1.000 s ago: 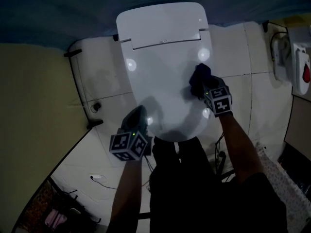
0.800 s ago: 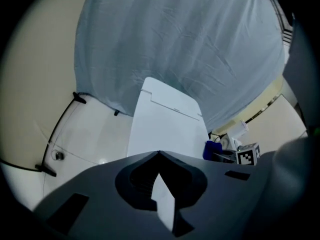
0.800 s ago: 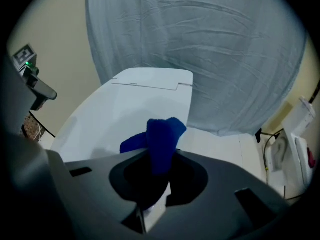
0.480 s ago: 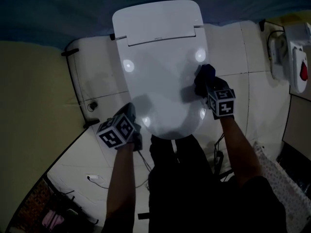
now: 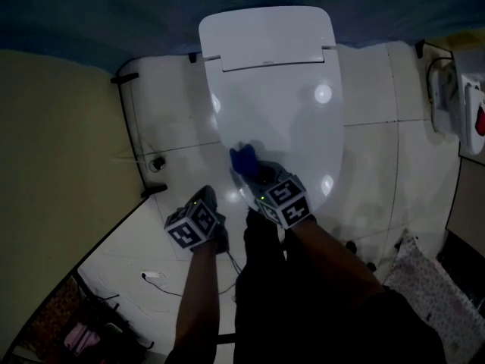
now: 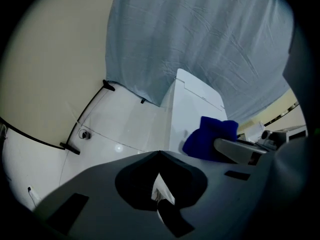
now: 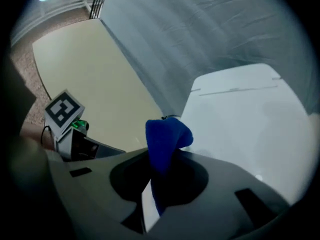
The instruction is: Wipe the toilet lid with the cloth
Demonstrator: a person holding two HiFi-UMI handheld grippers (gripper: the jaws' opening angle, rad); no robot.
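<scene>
Landmark: the white toilet lid (image 5: 292, 112) lay closed and flat, glossy, with a few light spots on it.
Cloth: the blue cloth (image 5: 244, 160) sat bunched on the lid's front-left part. It touched the surface just inside the lid's left edge.
Right claw: the right claw (image 5: 255, 174) reached onto the lid from its front rim and was clamped on the cloth. A thick fold stood up past the tips, and more cloth filled the gap between the jaws.
Left claw: the left claw (image 5: 208, 198) hung off the lid, beside its front-left corner and over the white floor (image 5: 163, 139). Its jaws were drawn in to a narrow slit with nothing between them.
Step in hand: this looked like a wiping stroke across the lid's front-left area. The frames did not show which parts were already clean.
Doing it well: only a small wad met the lid, so the strokes should overlap closely and run from the front rim toward the hinge end. Tilting the claw would let the fold lie flatter and keep the hard tips off the plastic.
Grip: the hold needed to be firm, because drag on the glossy surface could tug the fold loose.
Edges: the stroke should follow the lid's curved rim so the cloth did not slide off its left side.
Idle claw: the left claw was best held clear of the lid, out of the cloth's path.
</scene>
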